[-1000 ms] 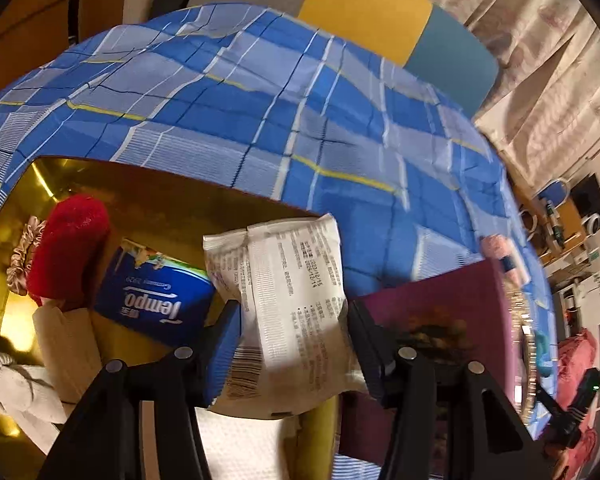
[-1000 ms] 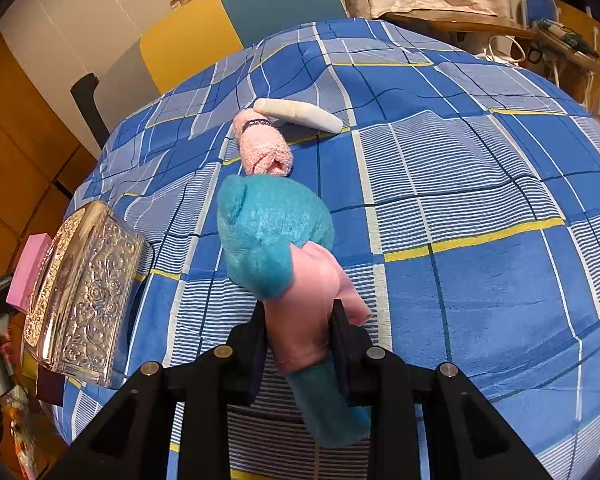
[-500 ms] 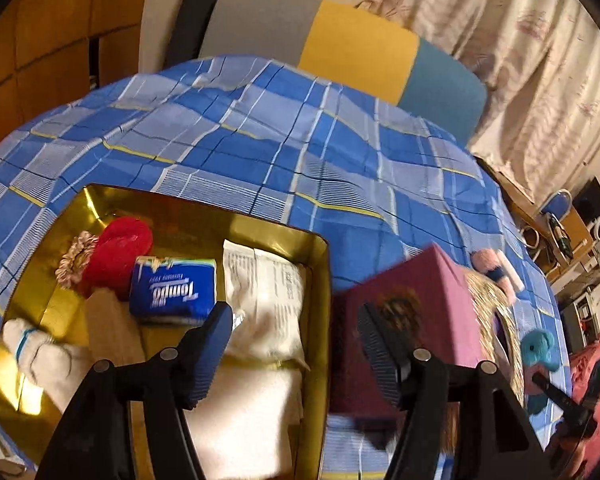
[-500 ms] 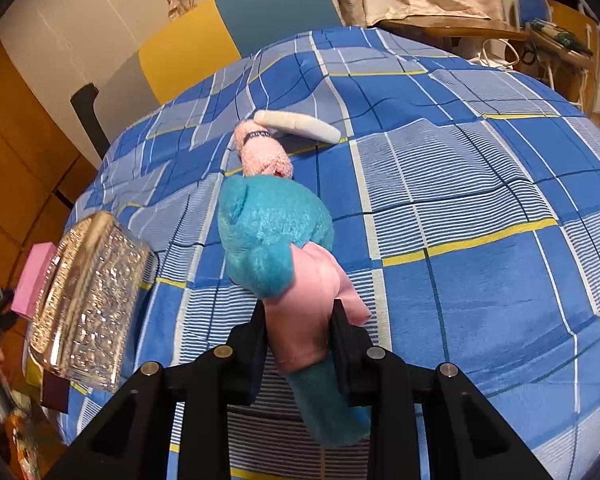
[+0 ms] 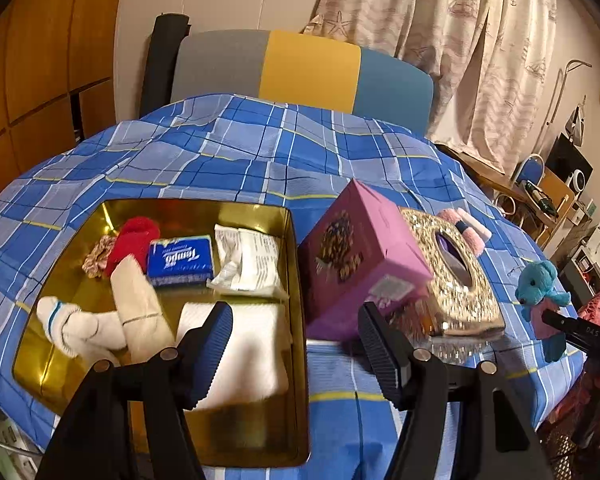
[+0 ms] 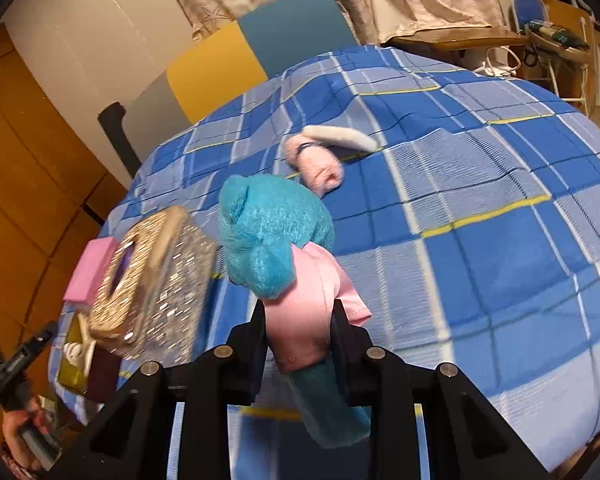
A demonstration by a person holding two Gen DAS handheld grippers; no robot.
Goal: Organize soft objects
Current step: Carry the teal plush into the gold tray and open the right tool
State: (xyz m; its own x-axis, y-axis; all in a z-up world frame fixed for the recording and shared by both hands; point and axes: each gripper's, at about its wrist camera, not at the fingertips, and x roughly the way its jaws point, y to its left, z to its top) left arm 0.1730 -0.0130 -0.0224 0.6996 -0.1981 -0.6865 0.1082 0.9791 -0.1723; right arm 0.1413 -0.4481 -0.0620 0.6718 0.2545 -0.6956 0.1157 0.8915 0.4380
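A gold tin (image 5: 296,280) sits on the blue plaid cloth and holds a white packet (image 5: 252,262), a blue Tempo tissue pack (image 5: 180,260), a red sock (image 5: 134,236), white socks (image 5: 80,328) and a white folded cloth (image 5: 240,356). My left gripper (image 5: 296,344) is open and empty above the tin's near right side. My right gripper (image 6: 300,332) is shut on a teal plush bear (image 6: 272,236) in a pink shirt, held above the cloth. The bear also shows in the left wrist view (image 5: 540,284). A pink rolled sock (image 6: 314,162) and a white sock (image 6: 340,136) lie farther back.
A purple box (image 5: 356,252) leans beside the tin, against a glittery gold tissue box (image 5: 452,276), which also shows in the right wrist view (image 6: 156,280). A multicoloured chair back (image 5: 308,68) stands behind the table. Shelves and clutter fill the right.
My left gripper let go of the white packet into the tin, opened and pulled back and up. My right gripper lifted slightly, still holding the bear.
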